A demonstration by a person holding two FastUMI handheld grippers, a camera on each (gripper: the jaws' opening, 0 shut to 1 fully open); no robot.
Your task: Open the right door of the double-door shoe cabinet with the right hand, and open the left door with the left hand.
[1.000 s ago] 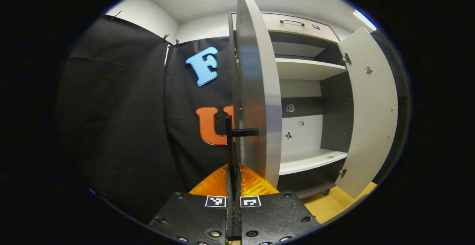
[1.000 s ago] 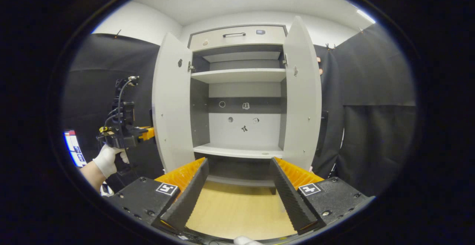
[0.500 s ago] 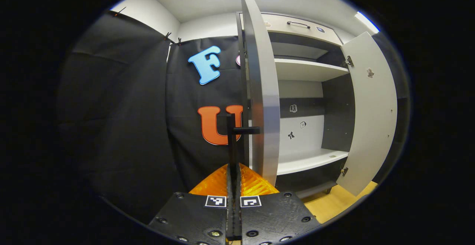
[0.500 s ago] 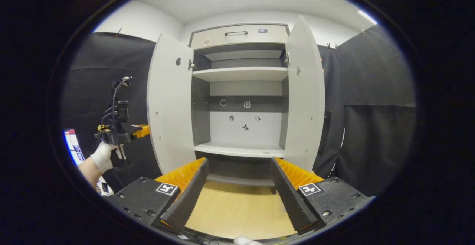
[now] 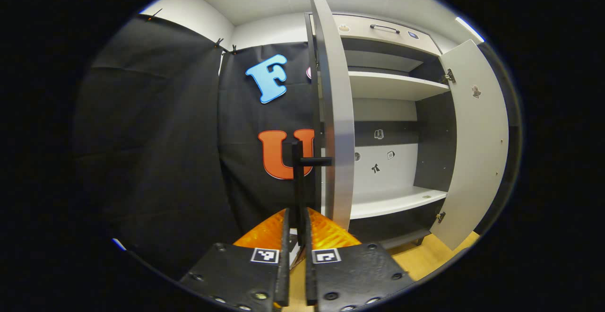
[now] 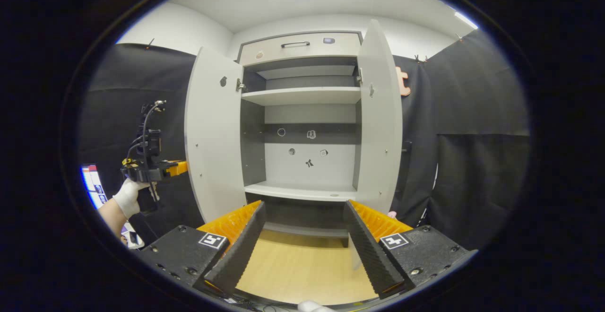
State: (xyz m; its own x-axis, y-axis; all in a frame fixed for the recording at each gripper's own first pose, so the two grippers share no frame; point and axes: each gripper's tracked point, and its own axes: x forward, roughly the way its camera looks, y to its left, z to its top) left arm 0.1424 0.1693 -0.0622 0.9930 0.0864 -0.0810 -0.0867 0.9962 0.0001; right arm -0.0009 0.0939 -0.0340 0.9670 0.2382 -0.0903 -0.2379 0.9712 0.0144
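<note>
Nearest in the right gripper view, the right hand-held gripper (image 6: 305, 241) is released, its fingers spread wide with nothing between them, level over the pale wooden floor (image 6: 302, 269). Straight ahead of it stands the tall light-grey double-door shoe cabinet (image 6: 302, 47), both doors swung out. The flat grey left door (image 6: 212, 132) lies ahead to its left and the flat grey right door (image 6: 380, 118) ahead to its right, with pale shelves between them. Farther left, beyond the left door's outer face, a white-gloved hand (image 6: 128, 196) holds the left hand-held gripper (image 6: 177, 168) level, pointing toward that door.

In the left gripper view, the left hand-held gripper (image 5: 296, 246) has a narrow gap between its fingers, and the thin black bar handle (image 5: 298, 179) of the left door (image 5: 336, 113) stands just ahead in line with that gap; whether the fingers touch it is hard to judge. Black cloth walls hang behind, under a white ceiling.
</note>
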